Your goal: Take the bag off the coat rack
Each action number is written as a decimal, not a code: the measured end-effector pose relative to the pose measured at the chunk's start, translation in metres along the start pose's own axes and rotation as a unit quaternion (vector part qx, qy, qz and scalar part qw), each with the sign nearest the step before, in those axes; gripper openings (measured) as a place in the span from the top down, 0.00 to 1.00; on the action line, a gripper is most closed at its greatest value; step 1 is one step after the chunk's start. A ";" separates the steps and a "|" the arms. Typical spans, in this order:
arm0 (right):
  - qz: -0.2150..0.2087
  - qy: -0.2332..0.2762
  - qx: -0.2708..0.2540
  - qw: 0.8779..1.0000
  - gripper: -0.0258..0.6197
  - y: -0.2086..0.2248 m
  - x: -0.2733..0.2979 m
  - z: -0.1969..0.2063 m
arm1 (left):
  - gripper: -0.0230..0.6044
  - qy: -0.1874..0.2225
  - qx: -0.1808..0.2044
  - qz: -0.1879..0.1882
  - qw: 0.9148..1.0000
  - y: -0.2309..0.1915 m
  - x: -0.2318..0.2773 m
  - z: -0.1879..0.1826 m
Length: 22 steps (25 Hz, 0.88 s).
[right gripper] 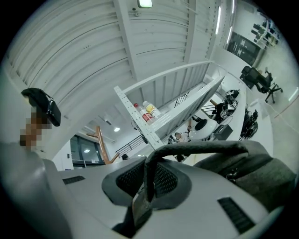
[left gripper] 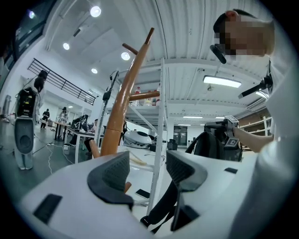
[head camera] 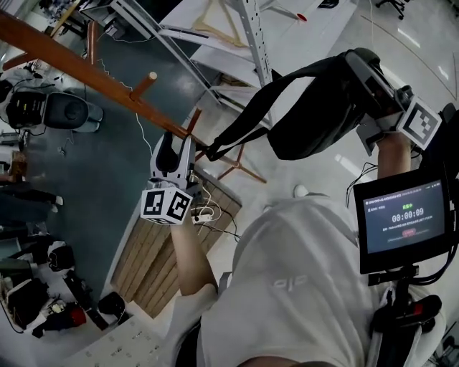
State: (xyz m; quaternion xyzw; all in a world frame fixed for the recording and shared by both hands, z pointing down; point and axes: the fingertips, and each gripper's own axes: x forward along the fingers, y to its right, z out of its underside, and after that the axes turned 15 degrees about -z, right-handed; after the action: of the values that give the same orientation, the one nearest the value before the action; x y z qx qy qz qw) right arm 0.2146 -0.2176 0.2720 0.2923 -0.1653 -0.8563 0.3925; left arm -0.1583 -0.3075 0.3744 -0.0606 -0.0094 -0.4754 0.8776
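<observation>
Right tool point(right gripper: 147, 179) clamps the backpack point(head camera: 315, 118) by its top handle point(right gripper: 196, 148), right of the coat rack point(head camera: 93, 75); the shoulder strap point(head camera: 237, 132) trails left to beside the open, empty left tool point(left gripper: 147, 170).

Right tool point(right gripper: 148, 179) is gripping the bag point(right gripper: 254, 175) by its dark handle point(right gripper: 201, 148), jaws closed together on the strap. The strap is rising from between the ribbed pads, then arching right to the grey bag body, which is filling the lower right. Bag is hanging clear of the wooden coat rack point(right gripper: 102, 145), which is showing small and far off at left. Behind the handle a white shelving unit point(right gripper: 180, 107) is slanting across the middle, with bottles point(right gripper: 147, 112) standing on it. A ceiling lamp point(right gripper: 145, 3) is glowing at top. A black chair point(right gripper: 258, 80) is sitting at far right.
</observation>
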 end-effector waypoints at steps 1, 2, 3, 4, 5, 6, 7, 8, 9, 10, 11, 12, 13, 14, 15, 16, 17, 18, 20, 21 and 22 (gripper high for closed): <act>0.006 -0.002 -0.005 1.000 0.89 -0.003 0.000 -0.003 | 0.59 -0.003 -0.001 0.002 1.000 0.004 0.005 0.005; 0.010 -0.001 -0.007 1.000 0.89 -0.004 -0.006 -0.006 | 0.59 -0.004 -0.004 0.001 1.000 0.008 0.009 0.008; 0.014 0.002 -0.007 1.000 0.89 -0.004 -0.014 -0.011 | 0.59 -0.003 -0.011 -0.005 1.000 0.010 0.012 0.010; 0.018 0.004 -0.008 1.000 0.89 -0.004 -0.021 -0.016 | 0.59 -0.003 -0.022 -0.015 1.000 0.009 0.016 0.013; 0.020 0.004 -0.010 1.000 0.89 -0.004 -0.025 -0.018 | 0.59 -0.006 -0.036 -0.026 0.999 0.004 0.019 0.019; 0.021 0.004 -0.012 1.000 0.89 -0.003 -0.025 -0.016 | 0.59 -0.012 -0.051 -0.034 0.998 -0.005 0.021 0.029; 0.021 0.003 -0.014 1.000 0.89 -0.001 -0.023 -0.011 | 0.59 -0.023 -0.061 -0.034 0.997 -0.015 0.022 0.044; 0.021 0.002 -0.016 1.000 0.89 0.002 -0.020 -0.005 | 0.59 -0.039 -0.065 -0.027 0.997 -0.024 0.023 0.061; 0.022 0.002 -0.018 1.000 0.89 0.005 -0.017 0.000 | 0.59 -0.058 -0.061 -0.017 0.996 -0.030 0.024 0.077; 0.025 0.002 -0.022 0.999 0.89 0.007 -0.015 0.002 | 0.59 -0.076 -0.054 -0.006 0.996 -0.032 0.024 0.092; 0.028 0.003 -0.025 0.999 0.89 0.008 -0.015 0.002 | 0.59 -0.091 -0.047 0.003 0.995 -0.030 0.023 0.104; 0.032 0.004 -0.028 0.999 0.89 0.010 -0.016 0.002 | 0.59 -0.103 -0.043 0.012 0.994 -0.025 0.023 0.113; 0.037 0.005 -0.030 0.999 0.89 0.012 -0.019 0.002 | 0.59 -0.110 -0.045 0.023 0.993 -0.018 0.024 0.120; 0.042 0.007 -0.033 0.999 0.89 0.014 -0.022 0.003 | 0.59 -0.114 -0.049 0.036 0.992 -0.009 0.027 0.127; 0.047 0.008 -0.036 0.998 0.89 0.017 -0.026 0.004 | 0.59 -0.117 -0.054 0.050 0.990 0.001 0.032 0.132; 0.052 0.010 -0.039 0.998 0.89 0.020 -0.029 0.005 | 0.59 -0.119 -0.057 0.066 0.989 0.012 0.038 0.136; 0.056 0.011 -0.043 0.997 0.89 0.022 -0.031 0.004 | 0.59 -0.120 -0.058 0.083 0.988 0.024 0.045 0.138; 0.060 0.013 -0.047 0.997 0.89 0.022 -0.032 0.001 | 0.59 -0.121 -0.058 0.102 0.986 0.038 0.052 0.137; 0.070 0.017 -0.054 0.996 0.89 0.018 -0.036 -0.012 | 0.59 -0.122 -0.059 0.141 0.981 0.072 0.063 0.128; 0.073 0.018 -0.057 0.996 0.89 0.015 -0.040 -0.020 | 0.59 -0.121 -0.059 0.158 0.978 0.090 0.067 0.121; 0.075 0.020 -0.059 0.995 0.89 0.011 -0.045 -0.027 | 0.59 -0.119 -0.061 0.173 0.976 0.107 0.068 0.114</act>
State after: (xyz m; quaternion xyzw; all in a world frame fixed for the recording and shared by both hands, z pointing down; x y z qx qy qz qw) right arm 0.2608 -0.1916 0.2734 0.2725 -0.1278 -0.8268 0.4752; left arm -0.0265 -0.2933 0.4820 -0.1706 -0.0744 -0.3051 0.9339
